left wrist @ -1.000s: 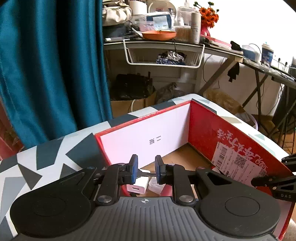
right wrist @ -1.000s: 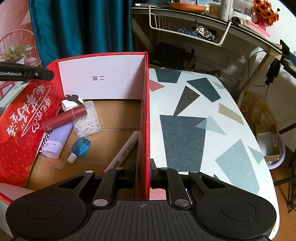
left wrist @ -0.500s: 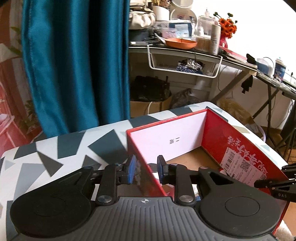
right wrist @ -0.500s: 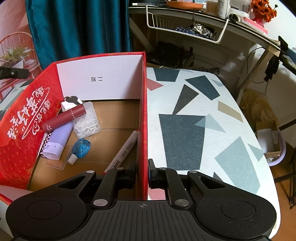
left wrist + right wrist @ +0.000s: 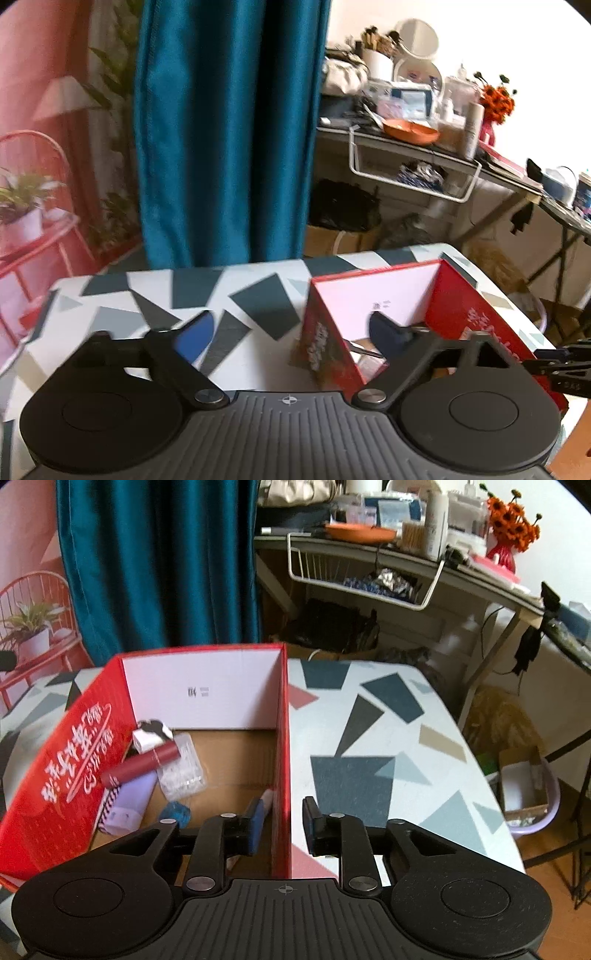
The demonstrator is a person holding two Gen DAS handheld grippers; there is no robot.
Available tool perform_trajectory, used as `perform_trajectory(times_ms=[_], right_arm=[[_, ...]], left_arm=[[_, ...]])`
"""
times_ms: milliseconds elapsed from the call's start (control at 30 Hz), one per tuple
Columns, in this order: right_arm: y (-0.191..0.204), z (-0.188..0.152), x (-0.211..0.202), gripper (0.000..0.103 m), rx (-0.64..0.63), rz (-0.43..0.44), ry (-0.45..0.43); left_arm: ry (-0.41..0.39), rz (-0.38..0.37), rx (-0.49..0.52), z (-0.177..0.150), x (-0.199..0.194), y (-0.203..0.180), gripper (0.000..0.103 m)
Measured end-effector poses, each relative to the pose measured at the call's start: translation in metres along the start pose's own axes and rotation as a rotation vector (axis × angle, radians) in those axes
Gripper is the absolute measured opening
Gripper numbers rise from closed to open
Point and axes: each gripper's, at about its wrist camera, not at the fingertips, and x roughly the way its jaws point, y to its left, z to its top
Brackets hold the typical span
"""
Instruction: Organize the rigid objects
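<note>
Both grippers opening at the red box (image 5: 207, 701)

Left gripper (image 5: 288, 332) spreads wide, gripping nothing; right gripper (image 5: 282, 825) parts, its 2 pads straddling the box's right wall untouched. Box sits on the patterned table (image 5: 388, 746).

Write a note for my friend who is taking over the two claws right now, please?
Left claw: opening wide, nothing between its fingers, above the table's patterned top beside the red cardboard box.
Right claw: opening, straddling the box's right wall without squeezing it.
In the box: dark red tube, clear plastic case, pale lavender tube, blue tape roller, white marker, small white charger.
Done: these things are boxed. Left: no loose things show on the table; check outside these views.
</note>
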Motion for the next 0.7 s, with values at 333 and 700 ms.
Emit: perform_trajectory(times_ms=[333, 700], right_arm=[[0.011, 0.031, -0.049, 0.102, -0.017, 0.043, -0.130], [0.025, 0.048, -0.126, 0.103, -0.010, 0.074, -0.258]], left_arm=[[-0.032, 0.139, 0.006, 0.010, -0.045, -0.001, 0.103], [-0.107, 0.249, -0.024, 0.018, -0.114, -0.018, 0.103]])
